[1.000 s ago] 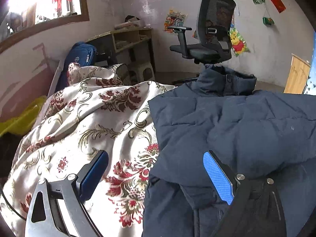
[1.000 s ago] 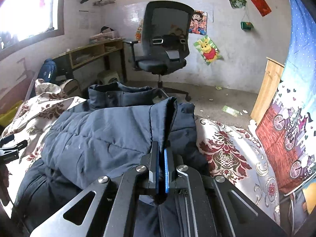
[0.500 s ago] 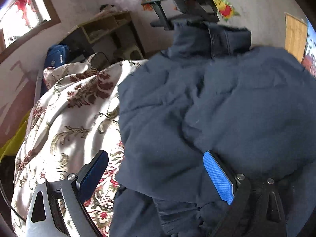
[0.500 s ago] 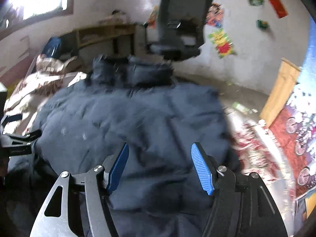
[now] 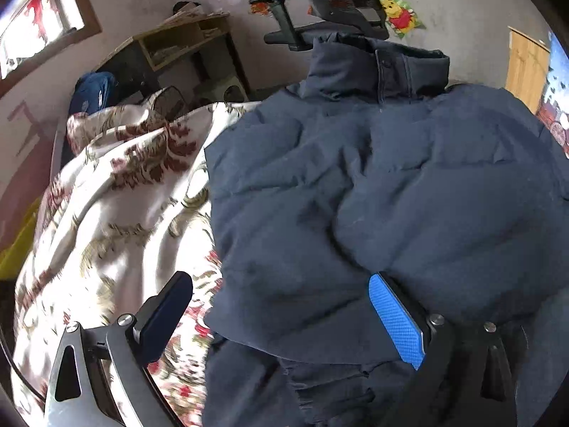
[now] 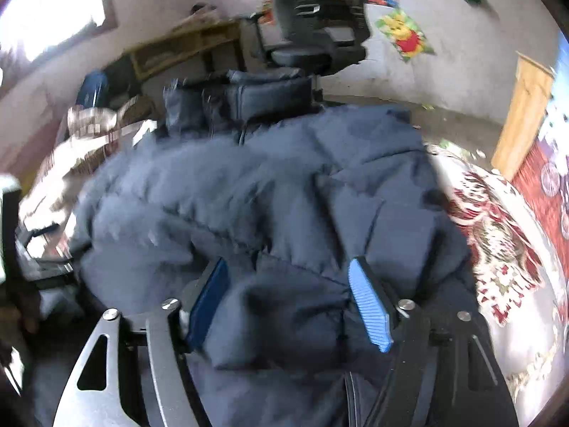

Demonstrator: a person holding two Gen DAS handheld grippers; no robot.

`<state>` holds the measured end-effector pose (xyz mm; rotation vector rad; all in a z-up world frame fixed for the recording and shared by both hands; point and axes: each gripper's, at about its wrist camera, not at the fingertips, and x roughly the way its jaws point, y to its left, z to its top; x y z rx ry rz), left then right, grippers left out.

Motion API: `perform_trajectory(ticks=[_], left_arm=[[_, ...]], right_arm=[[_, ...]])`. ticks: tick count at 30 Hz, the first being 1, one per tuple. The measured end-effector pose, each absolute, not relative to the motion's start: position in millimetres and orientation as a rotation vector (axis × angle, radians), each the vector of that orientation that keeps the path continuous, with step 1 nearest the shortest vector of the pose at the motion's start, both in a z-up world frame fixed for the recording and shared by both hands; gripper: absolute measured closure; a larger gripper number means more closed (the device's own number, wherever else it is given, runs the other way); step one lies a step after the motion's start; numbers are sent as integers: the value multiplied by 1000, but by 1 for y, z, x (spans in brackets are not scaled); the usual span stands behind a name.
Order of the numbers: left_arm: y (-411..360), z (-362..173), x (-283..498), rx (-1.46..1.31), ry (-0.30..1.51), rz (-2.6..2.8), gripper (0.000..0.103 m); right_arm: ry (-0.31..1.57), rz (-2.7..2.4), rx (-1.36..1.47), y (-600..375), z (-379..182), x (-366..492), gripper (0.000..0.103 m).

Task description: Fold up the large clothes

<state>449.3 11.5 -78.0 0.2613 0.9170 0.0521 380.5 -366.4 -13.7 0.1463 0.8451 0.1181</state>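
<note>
Between and ahead of the spread fingers of the left gripper (image 5: 281, 315), a navy puffer jacket (image 5: 391, 192) is seen lying on a floral bedspread (image 5: 117, 213); the right gripper (image 6: 290, 300) is likewise held released over it.

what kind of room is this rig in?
Most likely a lived-in bedroom that doubles as a study. A jacket lies on a bed with a floral bedspread; behind it stand an office chair and a wooden desk, and cartoon posters hang on the wall.
</note>
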Motion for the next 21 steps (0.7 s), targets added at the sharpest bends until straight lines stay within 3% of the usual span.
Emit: perform_trajectory(ticks=[4,12,19,21], left_arm=[[25,-42,462,277,867,3,3],[23,12,545,208,796,-63,3],[-6,-6,640,115,850,-49,4],[-15,-15,662,108,874,-34,14]], right_arm=[[814,94,207,-375,25,381,26],[826,133,222,-379,64,446,24],[891,208,252,-380,43,560,24],[896,239,250,-377,34,591,24]])
